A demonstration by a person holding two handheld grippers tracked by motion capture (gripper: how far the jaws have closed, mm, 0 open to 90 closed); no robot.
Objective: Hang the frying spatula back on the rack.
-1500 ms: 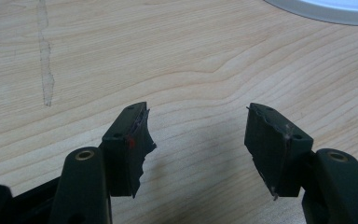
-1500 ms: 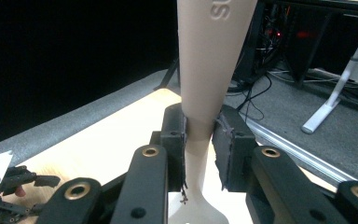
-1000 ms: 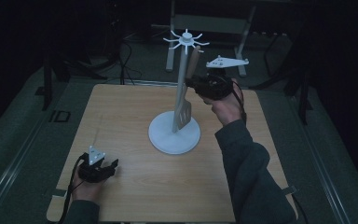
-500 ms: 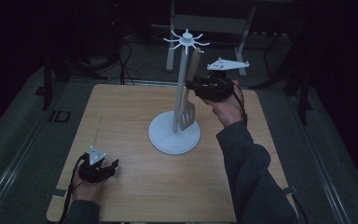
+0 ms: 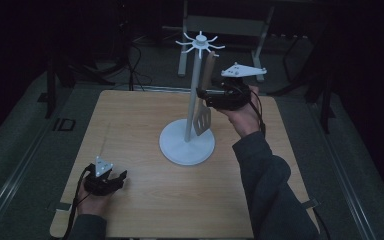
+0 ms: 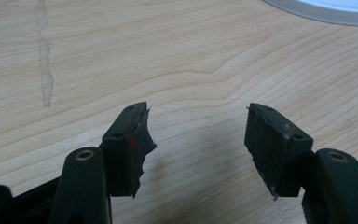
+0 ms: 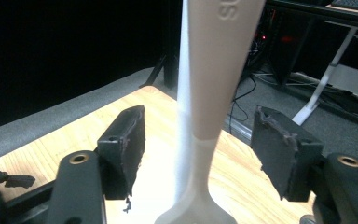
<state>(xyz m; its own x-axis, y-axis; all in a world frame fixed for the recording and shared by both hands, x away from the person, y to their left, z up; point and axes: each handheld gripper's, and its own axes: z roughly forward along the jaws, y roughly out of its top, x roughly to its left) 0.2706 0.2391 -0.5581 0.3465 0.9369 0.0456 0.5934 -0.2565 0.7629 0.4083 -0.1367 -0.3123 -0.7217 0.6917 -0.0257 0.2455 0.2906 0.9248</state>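
- My right gripper [image 5: 206,96] has just been letting its jaws out; they now stand released on either side of the pale beige slotted plastic spatula [image 5: 203,107], whose handle [image 7: 216,70] runs up between them with a gap to each pad.
- The spatula hangs from the white hooked crown of the white metal utensil stand [image 5: 188,142], at about 1 o'clock from the stand's round base, its blade close above that base.
- My left gripper [image 5: 105,181] rests at 7 o'clock on the light wooden counter [image 5: 130,125], jaws released on nothing.
- I judge the hanging step done and the let-go in hand.
- Next I should back my right gripper straight off, toward 3 o'clock, without brushing the handle or setting it swinging.
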